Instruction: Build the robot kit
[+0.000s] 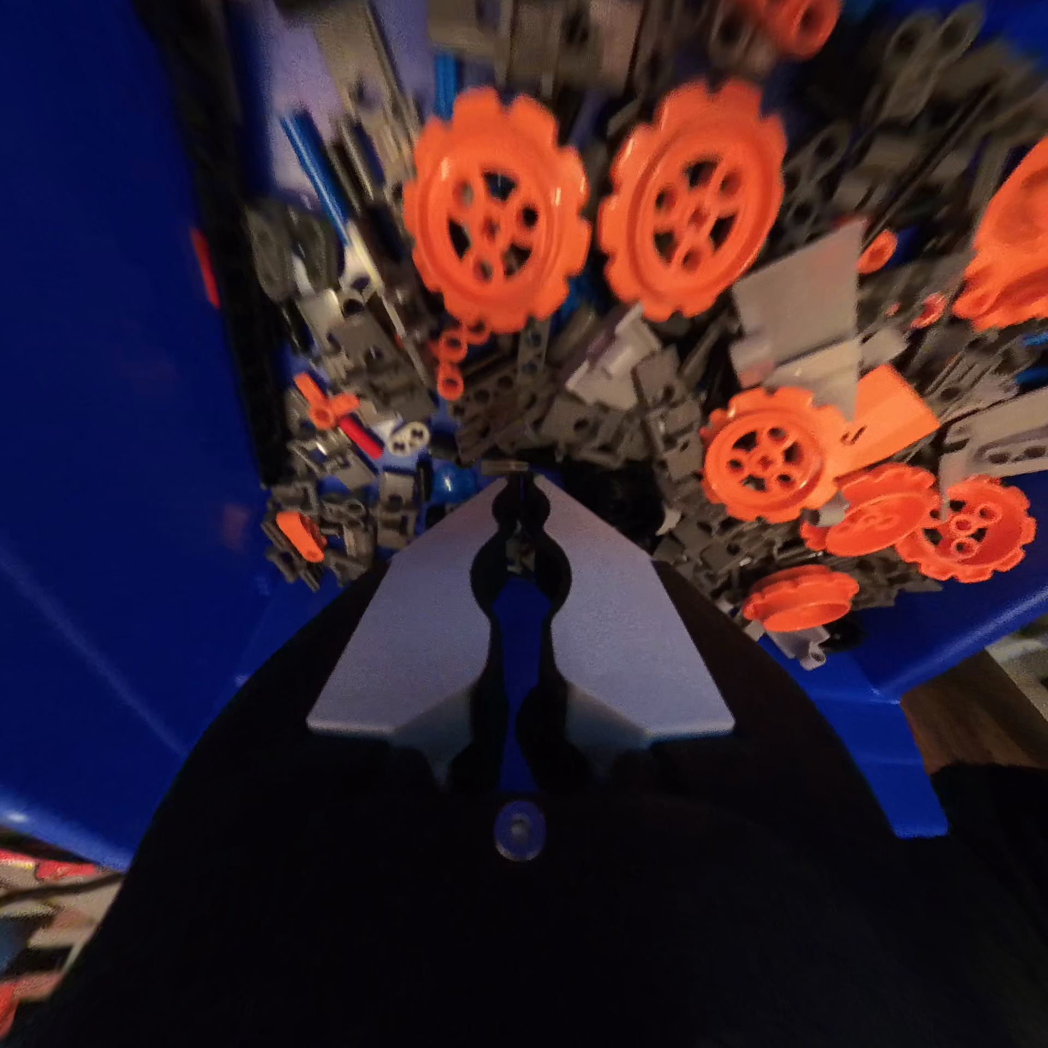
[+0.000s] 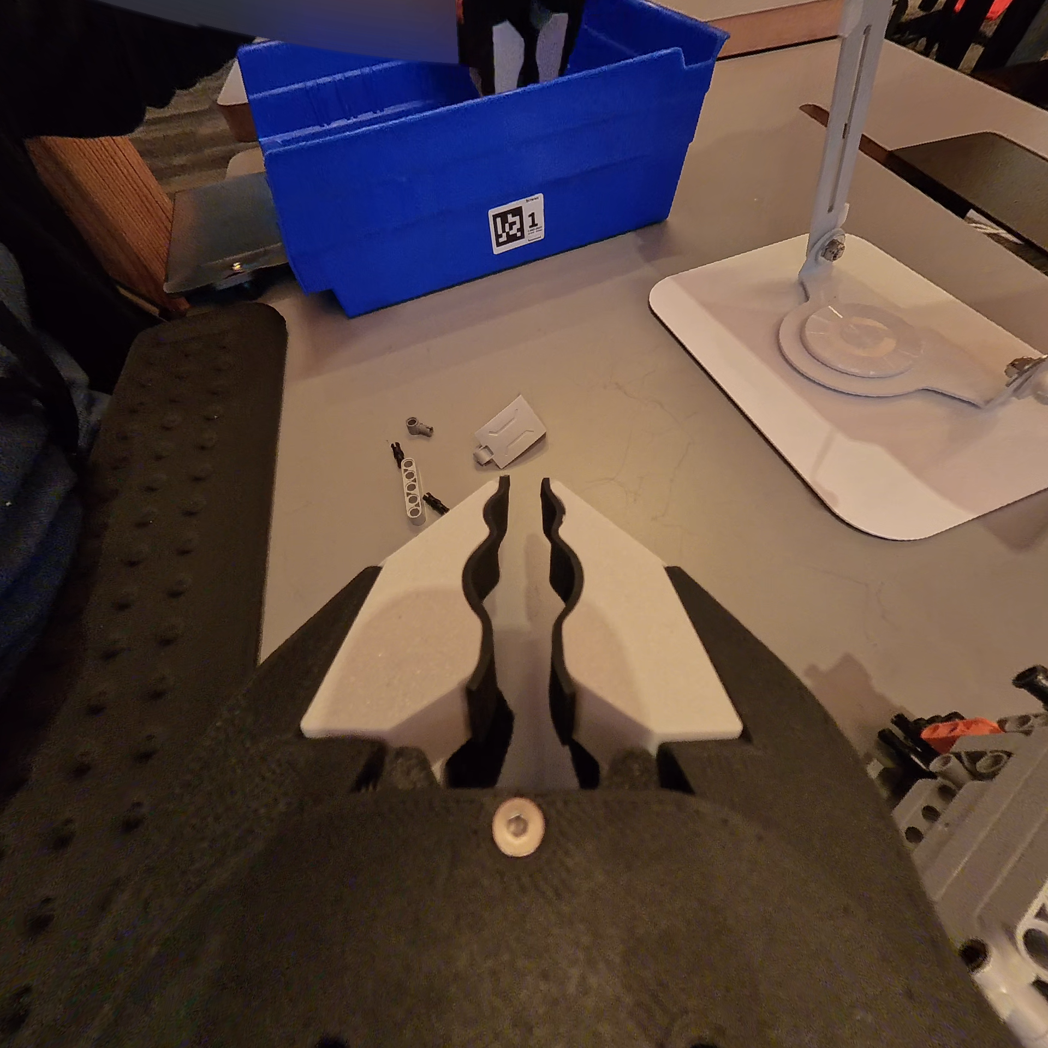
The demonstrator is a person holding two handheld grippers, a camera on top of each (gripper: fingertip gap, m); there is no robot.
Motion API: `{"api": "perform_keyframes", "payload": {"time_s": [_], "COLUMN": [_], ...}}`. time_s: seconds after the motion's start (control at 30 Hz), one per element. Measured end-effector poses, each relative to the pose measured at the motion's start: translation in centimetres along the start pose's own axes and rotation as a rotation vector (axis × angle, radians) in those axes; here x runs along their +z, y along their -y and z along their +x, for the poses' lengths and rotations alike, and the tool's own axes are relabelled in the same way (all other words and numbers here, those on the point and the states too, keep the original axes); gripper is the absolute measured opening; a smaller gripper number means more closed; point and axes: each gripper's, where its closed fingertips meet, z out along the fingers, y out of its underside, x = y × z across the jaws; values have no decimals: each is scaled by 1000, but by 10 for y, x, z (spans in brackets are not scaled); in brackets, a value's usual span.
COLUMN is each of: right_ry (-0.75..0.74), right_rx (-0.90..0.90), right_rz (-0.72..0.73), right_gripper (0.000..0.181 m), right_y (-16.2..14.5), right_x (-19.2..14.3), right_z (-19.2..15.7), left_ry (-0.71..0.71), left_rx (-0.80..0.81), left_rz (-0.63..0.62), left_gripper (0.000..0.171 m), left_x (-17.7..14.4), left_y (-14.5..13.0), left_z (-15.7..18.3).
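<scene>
My left gripper (image 1: 513, 482) is inside a blue bin (image 1: 113, 397), low over a pile of grey, black and orange building parts. Its pads are shut. A small flat grey piece (image 1: 505, 466) lies right at the tips. Two large orange gears (image 1: 493, 210) (image 1: 692, 198) lie beyond. My right gripper (image 2: 524, 482) hovers over the grey table (image 2: 652, 567), with the pads a little apart and nothing between them. A light grey panel (image 2: 510, 434), a pale holed beam (image 2: 413, 490), a grey connector (image 2: 419, 426) and two black pins (image 2: 397, 451) lie just ahead of it.
The blue bin (image 2: 453, 170) stands at the back of the table with the left gripper (image 2: 527, 51) reaching into it. A white stand base (image 2: 822, 397) is to the right. A black studded mat (image 2: 170, 510) is to the left. A partly built grey assembly (image 2: 964, 794) is at lower right. My right fingertips sit around 40 cm from my left ones. My right gripper is the nearer one to the grey connector (image 2: 419, 426): about 12 cm, against 30 cm.
</scene>
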Motion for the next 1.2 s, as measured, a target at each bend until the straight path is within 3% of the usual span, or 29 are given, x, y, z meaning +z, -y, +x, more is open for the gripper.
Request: {"api": "perform_keyframes", "payload": {"time_s": [0.1, 0.23, 0.43, 0.6, 0.8, 1.07, 1.2], "right_ry": [-1, -1, 1, 2, -2, -1, -3], "right_rx": [0, 1, -1, -1, 0, 0, 0], "right_rz": [0, 1, 2, -3, -5, -4, 0], "right_gripper": [8, 8, 8, 8, 8, 8, 8], "right_y": [0, 0, 1, 0, -1, -1, 0], "right_x": [0, 0, 0, 1, 1, 0, -1], "right_z": [0, 0, 0, 0, 0, 0, 1], "left_ry": [12, 50, 37, -3, 44, 129, 140], "left_rx": [9, -41, -63, -25, 35, -40, -45], "left_rz": [159, 217, 155, 85, 77, 269, 256], "left_gripper": [0, 17, 37, 55, 29, 31, 41], "left_x": [-20, -43, -44, -26, -13, -41, -41], "left_y": [27, 21, -10, -19, -2, 35, 31], "left_z": [-2, -12, 0, 21, 20, -16, -19]}}
